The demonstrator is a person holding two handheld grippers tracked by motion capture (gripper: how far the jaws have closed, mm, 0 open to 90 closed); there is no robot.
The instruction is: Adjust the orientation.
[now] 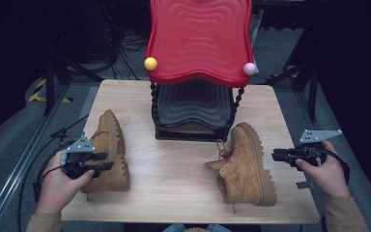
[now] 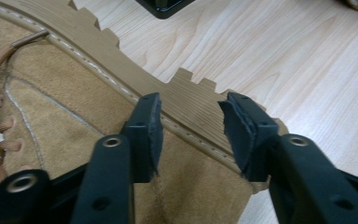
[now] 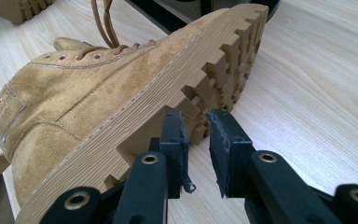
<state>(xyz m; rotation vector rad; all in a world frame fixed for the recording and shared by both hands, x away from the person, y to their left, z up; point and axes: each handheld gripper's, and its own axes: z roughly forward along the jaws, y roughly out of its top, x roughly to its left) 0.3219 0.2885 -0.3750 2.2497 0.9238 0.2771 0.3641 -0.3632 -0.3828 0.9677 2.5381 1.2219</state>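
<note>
Left gripper: jaws parted, poised over the heel edge of the left boot, pads clear of it. This tan suede boot lies on its side at 8 o'clock on the table, lugged sole facing 3 o'clock. Right gripper: jaws slightly apart, empty, just beside the sole of the right boot at 4 o'clock, also tipped sideways.

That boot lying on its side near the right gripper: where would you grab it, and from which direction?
Probably at the heel end. The right boot lies on its side with its lugged sole facing the right gripper, whose open jaws sit just off the sole's edge. Coming in from the table's right edge, the jaws could straddle the sole's firm rim; the soft suede upper would likely buckle.
</note>
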